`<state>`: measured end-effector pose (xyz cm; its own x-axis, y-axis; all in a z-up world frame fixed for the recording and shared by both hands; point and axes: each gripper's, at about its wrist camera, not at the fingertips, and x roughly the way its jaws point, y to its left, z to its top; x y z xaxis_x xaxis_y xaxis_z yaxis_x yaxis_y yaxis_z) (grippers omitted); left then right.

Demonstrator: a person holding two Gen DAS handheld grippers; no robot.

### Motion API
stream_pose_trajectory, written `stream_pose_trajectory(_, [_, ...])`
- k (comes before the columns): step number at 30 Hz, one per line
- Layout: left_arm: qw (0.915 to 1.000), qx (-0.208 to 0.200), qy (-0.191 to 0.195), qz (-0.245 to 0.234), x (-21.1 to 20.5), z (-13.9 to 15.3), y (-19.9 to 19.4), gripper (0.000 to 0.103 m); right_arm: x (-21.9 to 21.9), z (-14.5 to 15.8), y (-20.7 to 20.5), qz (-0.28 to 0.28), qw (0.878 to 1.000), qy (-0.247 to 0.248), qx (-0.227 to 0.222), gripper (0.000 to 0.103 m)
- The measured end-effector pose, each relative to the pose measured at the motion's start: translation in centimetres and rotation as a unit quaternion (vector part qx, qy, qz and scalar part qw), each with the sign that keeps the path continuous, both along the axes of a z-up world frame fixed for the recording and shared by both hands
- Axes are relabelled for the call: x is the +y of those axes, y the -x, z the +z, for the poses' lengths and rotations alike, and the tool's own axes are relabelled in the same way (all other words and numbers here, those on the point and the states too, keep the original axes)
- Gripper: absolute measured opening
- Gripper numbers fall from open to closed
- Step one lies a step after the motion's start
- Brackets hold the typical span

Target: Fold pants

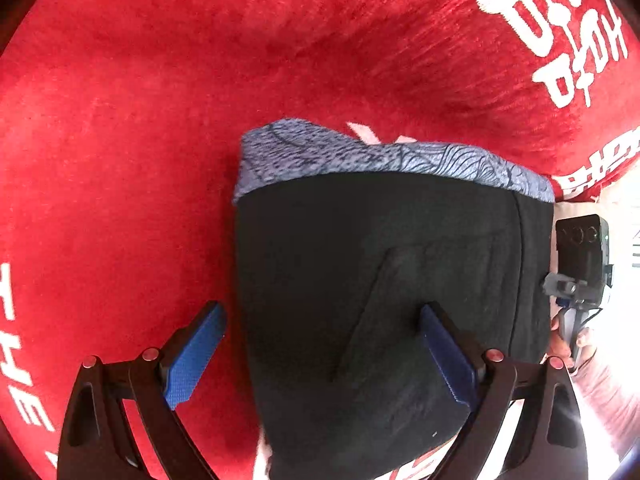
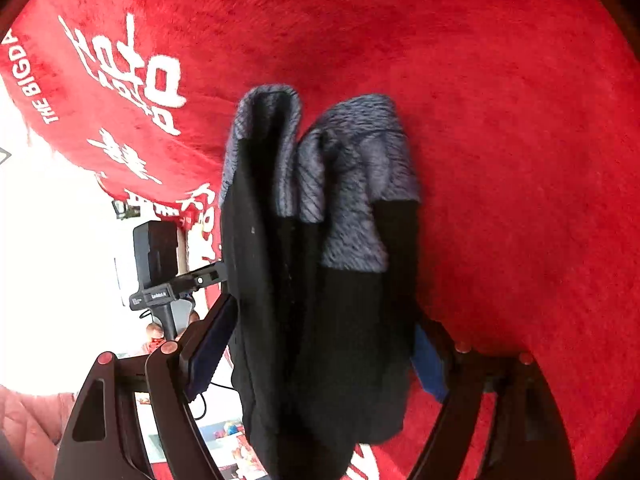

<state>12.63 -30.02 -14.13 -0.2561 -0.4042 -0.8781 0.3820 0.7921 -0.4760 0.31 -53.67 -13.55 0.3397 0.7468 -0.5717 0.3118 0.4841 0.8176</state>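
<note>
The black pants (image 1: 384,300), already folded into a compact bundle, are laid on the red blanket (image 1: 120,120) between the spread, released jaws of both grippers, so only smoothing or withdrawal is judged to remain.

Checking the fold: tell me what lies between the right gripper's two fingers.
The folded pants fill that gap from one side to the other, lying on the red blanket. The right wrist view shows it, looking out of the right gripper.

I see the pants (image 1: 380,272), black with a blue-grey patterned band, folded into a thick stack on the red blanket (image 1: 140,120).
</note>
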Motion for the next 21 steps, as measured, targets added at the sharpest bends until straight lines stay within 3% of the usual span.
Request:
stream_pose_trajectory(2, [1.0000,-0.006,0.001,-0.004,-0.6,0.1,0.4,0.098,0.2,0.2,0.0,-0.001,1.000,0.005,0.015,0.078])
stream_pose_trajectory(4, [0.9997,-0.021,-0.002,-0.012,-1.1,0.9,1.2,0.090,0.0,0.4,0.3,-0.007,1.000,-0.001,0.017,0.063])
stream_pose_trajectory(7, [0.9993,-0.034,-0.001,-0.012,-1.2,2.3,2.0,0.083,0.0,1.2,0.7,-0.015,1.000,-0.012,0.011,0.053])
stream_pose_trajectory(13, [0.9981,-0.057,0.001,-0.021,-1.2,5.7,3.1,0.079,0.0,3.9,2.2,-0.034,0.998,-0.053,-0.015,0.047])
stream_pose_trajectory(21, [0.9971,-0.075,0.004,-0.015,-1.5,10.1,6.9,0.079,2.1,6.9,5.9,-0.003,0.997,-0.073,-0.024,0.047])
